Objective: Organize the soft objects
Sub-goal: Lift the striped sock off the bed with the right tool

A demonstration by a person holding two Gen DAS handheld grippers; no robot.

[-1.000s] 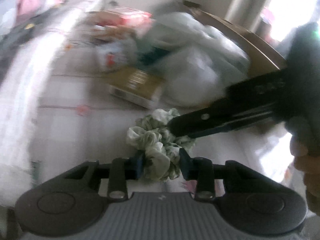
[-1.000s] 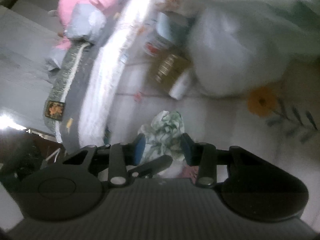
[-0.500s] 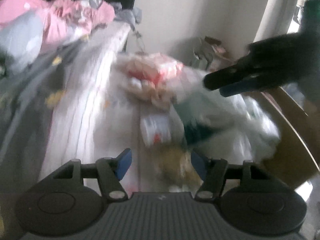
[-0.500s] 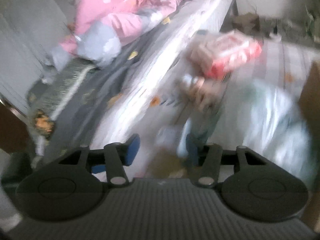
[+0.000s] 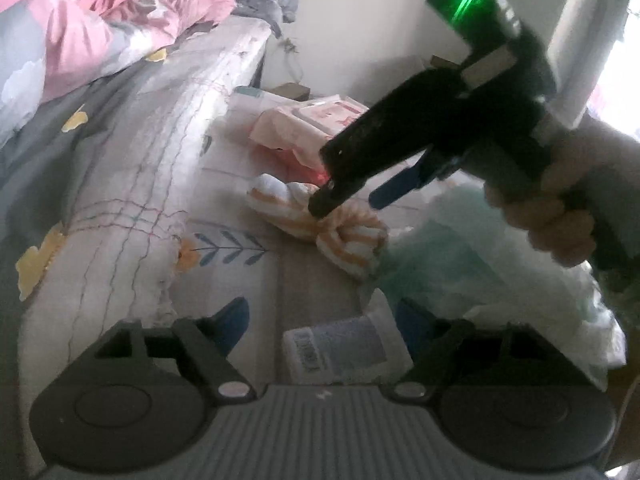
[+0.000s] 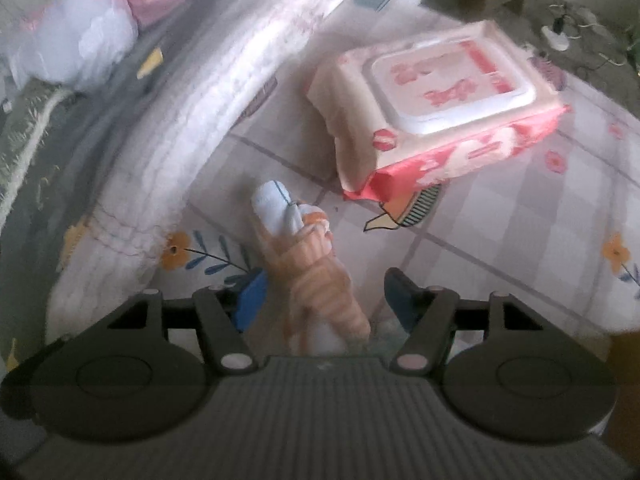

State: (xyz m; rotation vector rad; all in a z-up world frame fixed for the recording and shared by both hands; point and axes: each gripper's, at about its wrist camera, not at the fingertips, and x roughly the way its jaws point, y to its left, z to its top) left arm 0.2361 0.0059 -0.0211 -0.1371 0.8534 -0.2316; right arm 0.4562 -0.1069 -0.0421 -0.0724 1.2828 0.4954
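With both claws just opened and holding nothing, our right claw (image 6: 324, 296) hangs over the orange-striped knotted cloth (image 6: 312, 264) lying on the mat beside the bed edge (image 6: 224, 92), seemingly the next piece; our left claw (image 5: 320, 324) waits nearby.

sock bundle (image 6: 308, 252): orange-and-white stripes, pale blue-white end | wipes pack (image 6: 436, 100): pink and red, white lid | blanket (image 5: 100, 24): pink with grey and white patches | bed sheet (image 5: 52, 152): grey with yellow shapes | floor mat (image 6: 520, 208): pale checks, orange flowers, blue leaf sprigs | hand-held gripper fingertips (image 6: 250, 296): blue
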